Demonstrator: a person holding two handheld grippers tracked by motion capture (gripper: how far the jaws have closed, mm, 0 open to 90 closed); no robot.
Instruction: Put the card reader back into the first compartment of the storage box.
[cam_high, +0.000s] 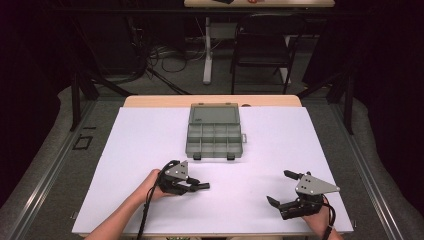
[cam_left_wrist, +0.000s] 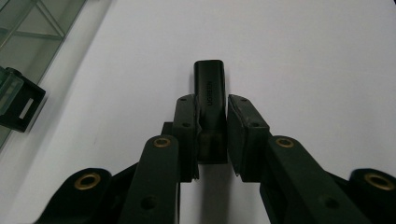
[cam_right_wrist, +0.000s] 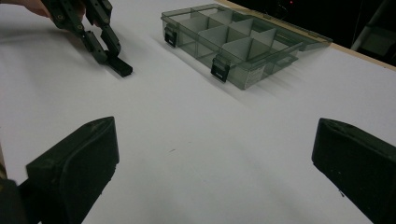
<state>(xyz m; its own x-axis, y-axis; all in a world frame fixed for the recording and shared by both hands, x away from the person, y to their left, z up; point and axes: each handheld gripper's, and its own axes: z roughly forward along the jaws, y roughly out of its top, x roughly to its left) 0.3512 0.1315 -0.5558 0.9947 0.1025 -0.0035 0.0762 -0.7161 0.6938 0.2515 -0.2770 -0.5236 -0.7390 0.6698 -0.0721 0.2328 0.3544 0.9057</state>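
White sheeting covers the counter (cam_high: 150, 145), with a dark room, a folding chair (cam_high: 262, 42) and a tangle of cables behind it. Toward the far edge of the sheet lies a smoky translucent compartment box (cam_high: 214, 131), its lid swung flat open away from the person and its two black latches (cam_right_wrist: 219, 69) hanging free on the near wall; every divided cell that can be seen looks empty, so the box seems laid out ready to be filled. Nearer the person than the box and a little to its left, the left tool (cam_high: 202, 187) has its jaws closed in on a small black rectangular block (cam_left_wrist: 209, 88). The block lies flat on the sheet and pokes out past the pads (cam_left_wrist: 243, 126) in the left gripper view, with faint raised lettering on top that I cannot read. Low and level like this, the grip looks like a pickup at the point of lifting. The right tool (cam_high: 281, 190) rests well to the right of the box with its jaws spread wide and nothing between them, probably waiting to steady the box.
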